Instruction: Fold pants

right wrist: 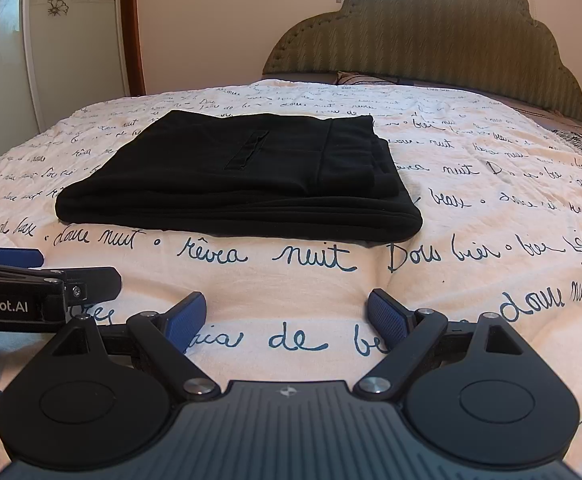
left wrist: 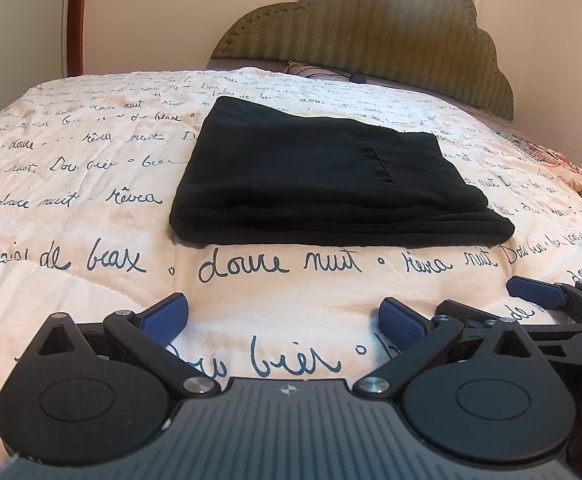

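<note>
The left gripper (left wrist: 283, 318) and right gripper (right wrist: 287, 314) hover wide apart and empty, low over the bed (left wrist: 91, 160). The pants (left wrist: 323, 180) lie at 12 o'clock, folded into a compact stack, well clear of both. The folding looks done; at most, the next move is smoothing the edges.
</note>
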A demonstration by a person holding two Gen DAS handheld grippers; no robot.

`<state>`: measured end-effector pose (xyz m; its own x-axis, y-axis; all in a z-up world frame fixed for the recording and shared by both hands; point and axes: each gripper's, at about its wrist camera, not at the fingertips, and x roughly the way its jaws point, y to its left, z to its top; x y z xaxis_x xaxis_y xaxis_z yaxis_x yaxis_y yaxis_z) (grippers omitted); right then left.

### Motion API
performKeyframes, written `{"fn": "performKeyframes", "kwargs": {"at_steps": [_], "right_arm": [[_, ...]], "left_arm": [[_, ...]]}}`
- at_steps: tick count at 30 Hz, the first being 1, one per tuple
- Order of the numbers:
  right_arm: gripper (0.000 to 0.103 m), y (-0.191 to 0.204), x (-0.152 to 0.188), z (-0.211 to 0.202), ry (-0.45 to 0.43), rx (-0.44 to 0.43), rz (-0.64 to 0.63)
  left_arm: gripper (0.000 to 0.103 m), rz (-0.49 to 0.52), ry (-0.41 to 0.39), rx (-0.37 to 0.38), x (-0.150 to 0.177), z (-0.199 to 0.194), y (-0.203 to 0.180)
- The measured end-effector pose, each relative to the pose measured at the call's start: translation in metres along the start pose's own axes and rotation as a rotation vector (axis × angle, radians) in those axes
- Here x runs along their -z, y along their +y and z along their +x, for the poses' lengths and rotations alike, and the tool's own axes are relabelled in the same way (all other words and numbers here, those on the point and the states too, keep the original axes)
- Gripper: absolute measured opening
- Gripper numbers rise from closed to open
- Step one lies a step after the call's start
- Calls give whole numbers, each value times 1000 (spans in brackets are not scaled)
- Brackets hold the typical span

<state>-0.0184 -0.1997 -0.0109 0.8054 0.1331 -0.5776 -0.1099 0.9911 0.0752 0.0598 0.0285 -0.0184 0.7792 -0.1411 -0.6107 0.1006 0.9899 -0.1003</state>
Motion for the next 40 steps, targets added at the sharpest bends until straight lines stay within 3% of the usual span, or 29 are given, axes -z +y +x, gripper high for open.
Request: {"fn": "performKeyframes", "kwargs": {"at_steps": [17, 22, 33, 40], "right_arm": [[88, 0, 0, 0, -1, -1, 1], [88, 0, 0, 0, -1, -1, 1], [88, 0, 0, 0, -1, -1, 1], [88, 0, 0, -1, -2, -1, 3]], "left_arm": [[103, -1, -3, 8, -1, 1, 0], [103, -43, -23, 36, -2, -1, 6], [103, 5, -27, -13, -1, -3, -2], [103, -14, -21, 10, 0, -2, 2]]}}
